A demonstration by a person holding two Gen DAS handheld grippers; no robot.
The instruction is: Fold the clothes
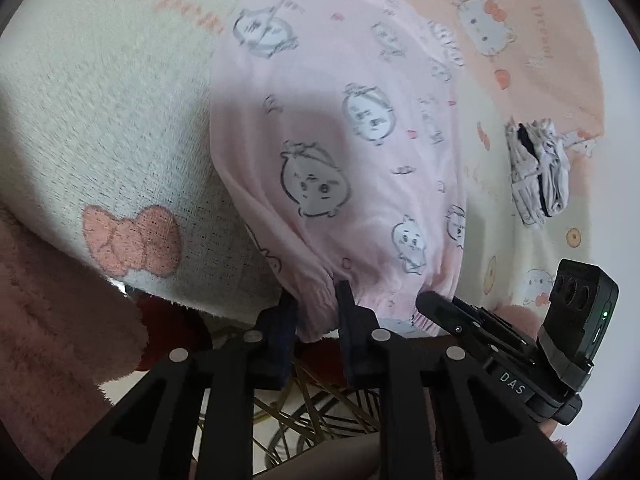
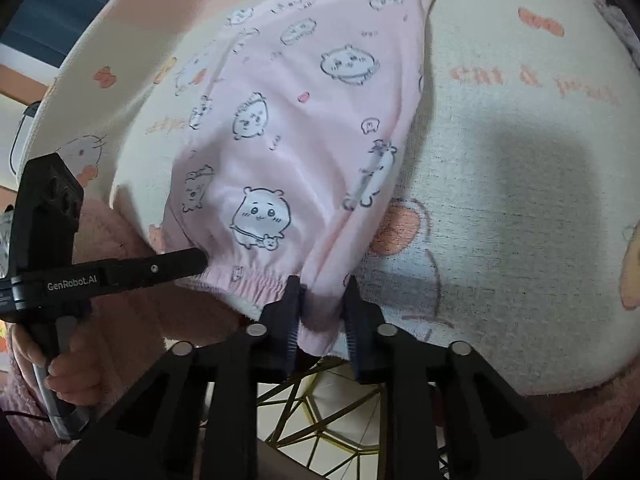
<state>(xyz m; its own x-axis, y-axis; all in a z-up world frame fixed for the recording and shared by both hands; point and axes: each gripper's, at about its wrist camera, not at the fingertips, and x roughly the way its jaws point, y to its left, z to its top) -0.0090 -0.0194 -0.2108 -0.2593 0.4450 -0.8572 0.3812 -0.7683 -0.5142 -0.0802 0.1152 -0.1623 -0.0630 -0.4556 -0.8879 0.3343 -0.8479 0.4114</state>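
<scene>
The pink pyjama bottoms [image 1: 340,152] lie flat on a cream blanket [image 1: 100,120], elastic waistband [image 2: 248,282] at the near edge and legs running away to the far side. Both claws have hold of that waistband: the left gripper [image 1: 316,312] is pinched on the band at its left corner, and the right gripper [image 2: 322,300] is pinched on the band at the right corner, each with bunched pink fabric between nearly closed jaws. The step in hand looks like lifting the waist to carry it over the legs; to do it well, I judge the two hands should rise together and keep the band taut between them, so the cloth does not sag or twist, and then lay it down squarely with the side seams lined up. The fabric is thin, soft and pale pink, printed with small white cartoon animals outlined in grey, and its gathered waist is puckered. It lies fairly smooth, with a few shallow creases near the waist. Further right on the blanket, well apart, sits a small folded grey and white bundle [image 1: 536,168]. The blanket carries pink bows and cat faces.
</scene>
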